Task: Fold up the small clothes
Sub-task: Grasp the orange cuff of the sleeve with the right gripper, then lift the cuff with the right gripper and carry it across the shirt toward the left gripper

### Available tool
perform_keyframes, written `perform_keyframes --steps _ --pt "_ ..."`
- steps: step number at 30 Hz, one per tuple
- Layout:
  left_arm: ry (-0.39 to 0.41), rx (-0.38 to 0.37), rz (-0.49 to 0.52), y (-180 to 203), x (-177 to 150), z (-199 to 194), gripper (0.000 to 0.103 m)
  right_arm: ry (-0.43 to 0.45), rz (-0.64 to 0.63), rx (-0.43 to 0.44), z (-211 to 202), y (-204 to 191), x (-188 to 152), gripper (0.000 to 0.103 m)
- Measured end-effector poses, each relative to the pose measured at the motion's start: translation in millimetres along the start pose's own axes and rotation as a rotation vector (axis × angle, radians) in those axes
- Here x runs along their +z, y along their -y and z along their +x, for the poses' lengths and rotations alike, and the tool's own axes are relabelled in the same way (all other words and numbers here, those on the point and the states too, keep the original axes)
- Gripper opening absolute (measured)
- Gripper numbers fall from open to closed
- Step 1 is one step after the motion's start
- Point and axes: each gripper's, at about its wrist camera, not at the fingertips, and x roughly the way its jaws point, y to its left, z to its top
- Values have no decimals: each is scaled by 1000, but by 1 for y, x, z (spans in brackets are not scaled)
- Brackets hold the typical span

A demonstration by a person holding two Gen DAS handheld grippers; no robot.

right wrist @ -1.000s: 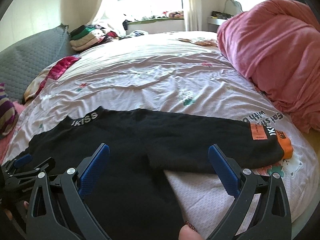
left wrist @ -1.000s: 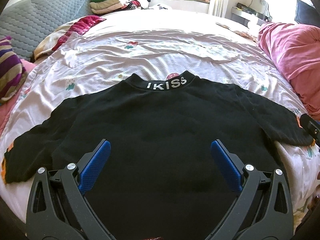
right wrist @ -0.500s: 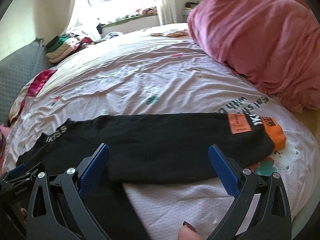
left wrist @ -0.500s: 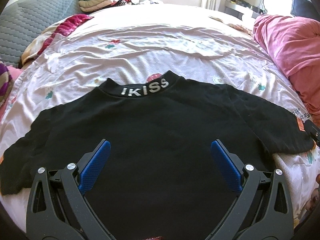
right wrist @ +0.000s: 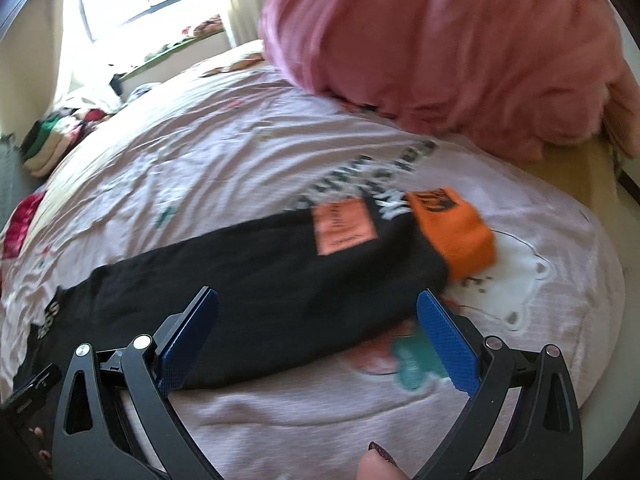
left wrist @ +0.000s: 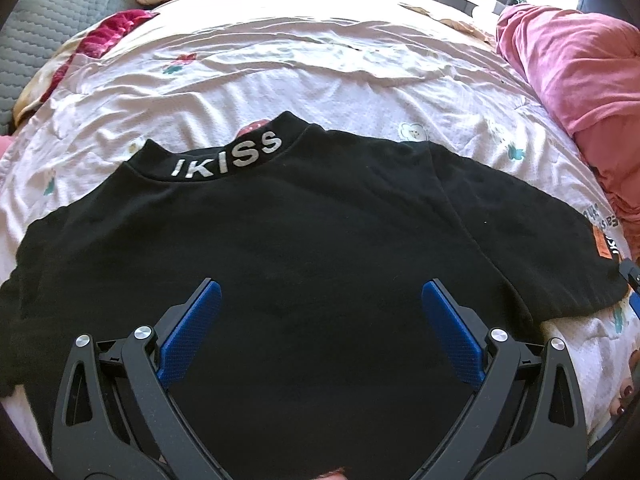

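Bed with pink printed sheet (left wrist: pixel 320 92); black sweater (left wrist: pixel 300 232) laid flat. Right gripper (right wrist: pixel 318 326) swung toward orange cuff (right wrist: pixel 452 232), left gripper (left wrist: pixel 320 316) nearer collar; both spread wide, empty, sleeve fold pending.

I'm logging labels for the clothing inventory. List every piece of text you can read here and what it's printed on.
"IKISS": silver letters on the collar of the black top.
Orange patch on the sleeve: print blurred, unreadable.
Orange cuff: black print, blurred, unreadable.
Bedsheet: dark lettering beside the cuff, blurred, unreadable.
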Motion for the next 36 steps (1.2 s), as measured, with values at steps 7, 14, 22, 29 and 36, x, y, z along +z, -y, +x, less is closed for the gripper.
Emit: perform_keyframes --steps 7,14,22,29,36 --pt "-15 0 -7 6 2 10 94 -68 104 27 24 34 4 99" --pt "-24 3 -9 8 5 14 94 -75 165 87 49 48 19 99" --pt "-25 10 -29 5 10 15 94 -61 321 195 68 65 40 24" --pt "-10 -40 -96 -9 15 2 94 37 260 391 37 36 55 14" --pt "34 -74 -150 -30 25 -23 94 92 143 522 7 -25 58 14"
